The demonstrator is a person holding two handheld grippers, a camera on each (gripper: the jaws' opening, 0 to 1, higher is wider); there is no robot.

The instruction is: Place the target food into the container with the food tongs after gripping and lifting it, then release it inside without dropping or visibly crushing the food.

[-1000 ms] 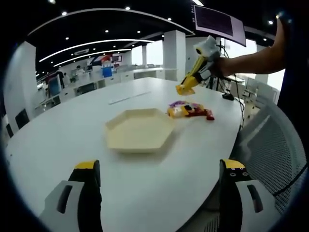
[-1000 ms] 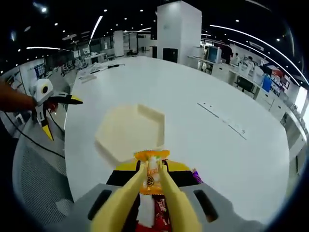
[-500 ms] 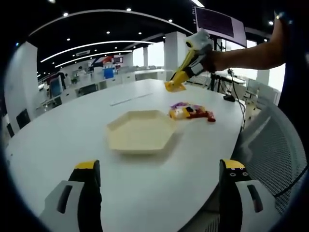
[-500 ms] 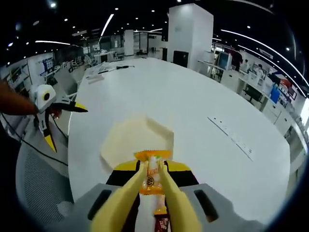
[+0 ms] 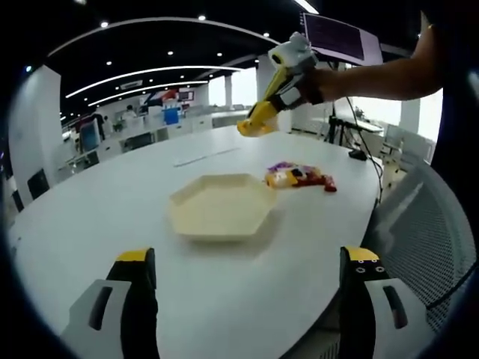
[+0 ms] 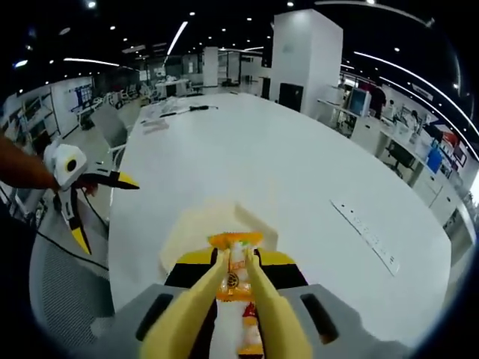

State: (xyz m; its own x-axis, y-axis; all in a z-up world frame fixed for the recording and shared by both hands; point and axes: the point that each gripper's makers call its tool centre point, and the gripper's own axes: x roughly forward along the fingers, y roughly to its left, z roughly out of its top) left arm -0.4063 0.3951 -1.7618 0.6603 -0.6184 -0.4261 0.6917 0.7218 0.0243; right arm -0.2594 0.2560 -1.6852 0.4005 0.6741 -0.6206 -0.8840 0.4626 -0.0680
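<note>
A cream hexagonal tray (image 5: 222,206) lies on the white table (image 5: 112,217); its edge (image 6: 196,224) shows just ahead of my right gripper. My right gripper (image 6: 236,269) is shut on yellow food tongs (image 6: 193,308), which pinch an orange snack packet (image 6: 236,241) held in the air. In the left gripper view, the right gripper (image 5: 263,114) hangs above and behind the tray with that packet (image 5: 252,127) at its tip. My left gripper (image 5: 247,256) stands open and bare near the table's front edge, and appears as the left gripper (image 6: 103,211) at the left.
Several more snack packets (image 5: 299,177) lie on the table right of the tray. A mesh chair (image 5: 426,224) stands at the table's right edge. A person's arm (image 5: 382,75) holds the right gripper. A long strip (image 6: 365,233) lies further along the table.
The right gripper has carried the orange packet up and leftward, from above the pile of packets to behind and above the tray. The left gripper has stayed open and still.
</note>
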